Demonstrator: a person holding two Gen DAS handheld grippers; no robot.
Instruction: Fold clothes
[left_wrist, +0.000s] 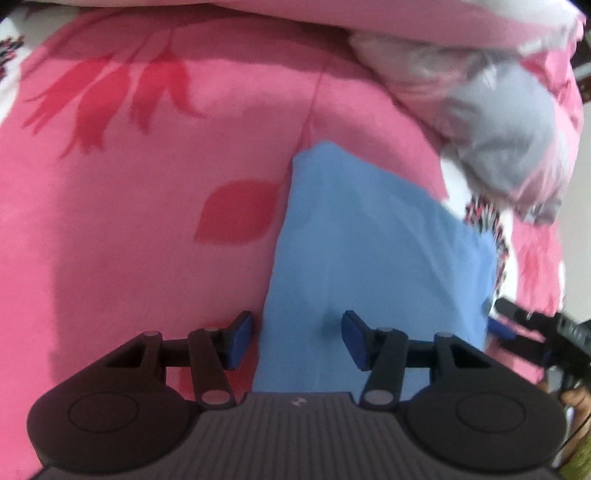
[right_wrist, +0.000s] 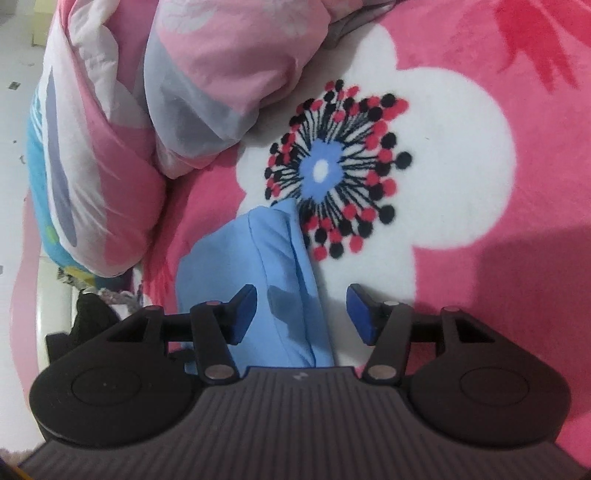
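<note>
While both jaws stand apart gripping nothing, left gripper (left_wrist: 297, 338) and right gripper (right_wrist: 301, 314) over folded light-blue cloth garment (right_wrist: 258, 280), on pink floral fleece blanket (right_wrist: 480, 221), rumpled pink-and-grey quilt (right_wrist: 192, 92) beside.

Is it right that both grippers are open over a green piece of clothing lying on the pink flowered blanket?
Not quite. The piece of clothing is light blue, not green, as the right wrist view shows. The rest stands: the left gripper and the right gripper are both open over it, and it lies on the pink flowered blanket.
</note>
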